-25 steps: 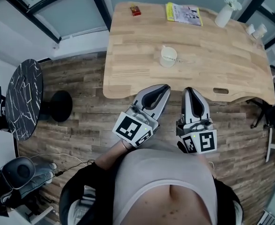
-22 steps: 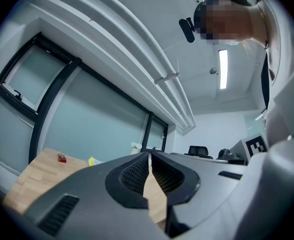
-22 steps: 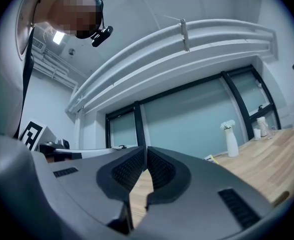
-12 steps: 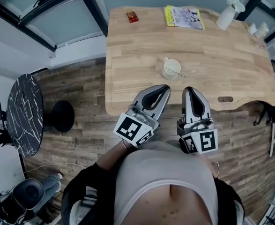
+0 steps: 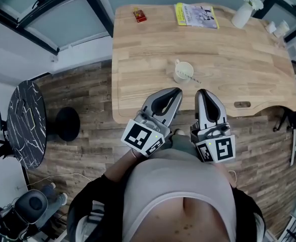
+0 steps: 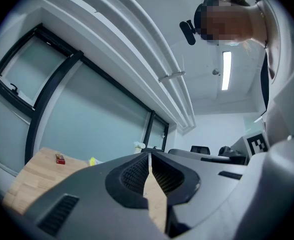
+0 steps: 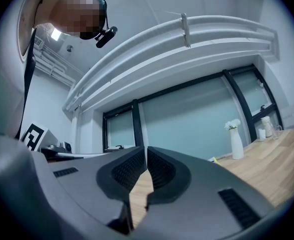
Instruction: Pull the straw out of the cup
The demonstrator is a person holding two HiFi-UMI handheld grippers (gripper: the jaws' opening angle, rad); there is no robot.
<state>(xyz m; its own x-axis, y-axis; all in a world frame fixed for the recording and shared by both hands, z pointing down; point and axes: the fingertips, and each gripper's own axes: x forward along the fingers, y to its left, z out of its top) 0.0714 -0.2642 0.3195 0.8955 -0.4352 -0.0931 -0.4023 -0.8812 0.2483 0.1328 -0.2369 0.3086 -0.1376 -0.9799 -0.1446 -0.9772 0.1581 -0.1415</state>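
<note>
A white cup (image 5: pixel 183 71) stands on the wooden table (image 5: pixel 148 44) in the head view, with a thin straw (image 5: pixel 190 77) leaning out of it toward the right. My left gripper (image 5: pixel 174 92) is shut and empty, held at the table's near edge just short of the cup. My right gripper (image 5: pixel 202 93) is beside it, also shut with nothing between its pads. In both gripper views the jaws (image 6: pixel 150 159) (image 7: pixel 145 160) meet tip to tip and hide the cup.
On the table's far side lie a small red box (image 5: pixel 138 15), a yellow booklet (image 5: pixel 196 14), a white vase with flowers (image 5: pixel 242 14) and small jars (image 5: pixel 276 29). A round dark marble side table (image 5: pixel 25 115) stands at the left. The table's front has a slot handle (image 5: pixel 242 105).
Both grippers moved forward to the table's near edge, closer to the cup. They stayed shut throughout.
</note>
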